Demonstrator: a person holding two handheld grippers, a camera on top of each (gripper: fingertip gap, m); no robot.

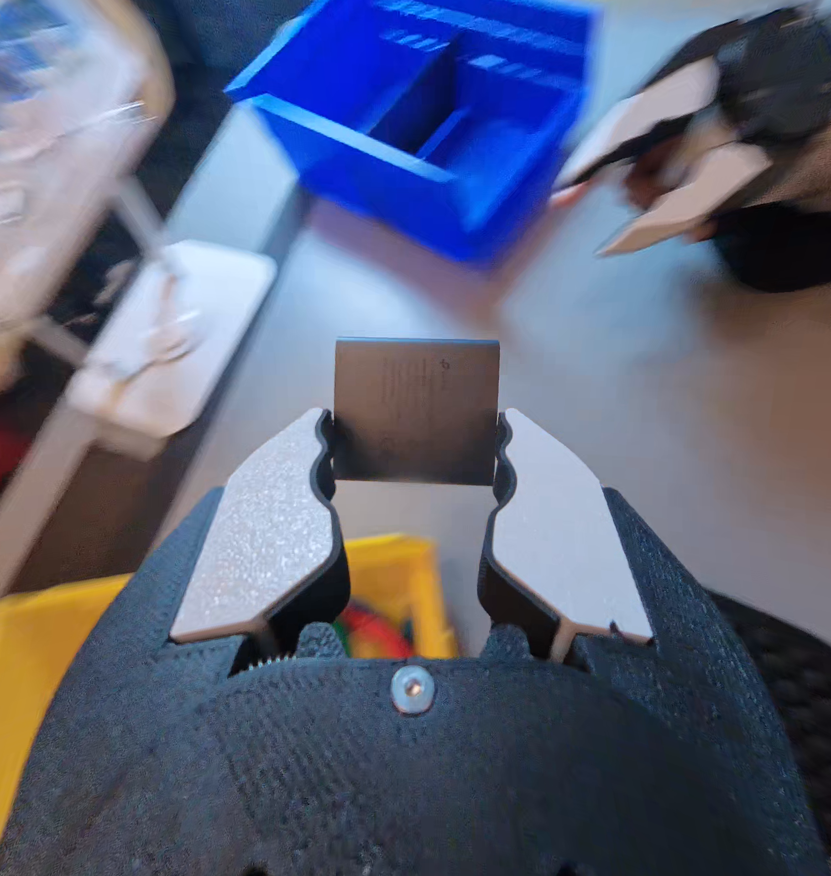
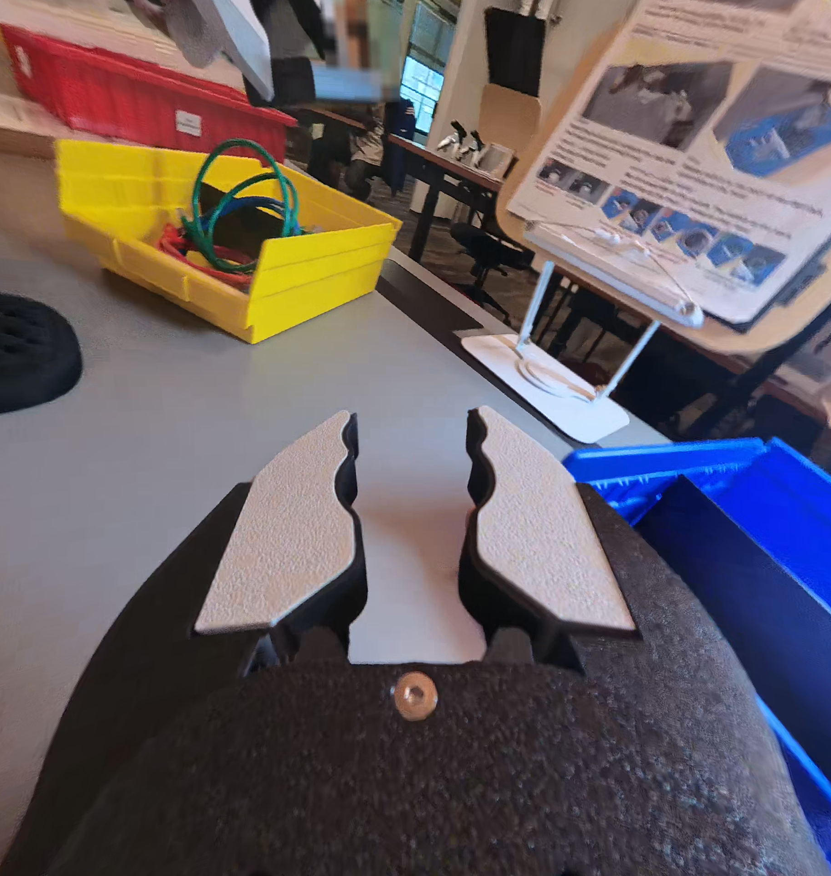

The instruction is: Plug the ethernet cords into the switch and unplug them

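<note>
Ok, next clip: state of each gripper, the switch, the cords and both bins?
left gripper: shut on switch.
switch: dark box held off the table, no cord plugged in on the visible side.
right gripper: open, empty.
ethernet cords: coiled in yellow bin.
yellow bin: on table.
blue bin: looks empty.

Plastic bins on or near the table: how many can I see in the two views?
3. A yellow bin holding coiled cords, a red bin behind it, and a blue bin near the table's edge. Others may be hidden.
</note>
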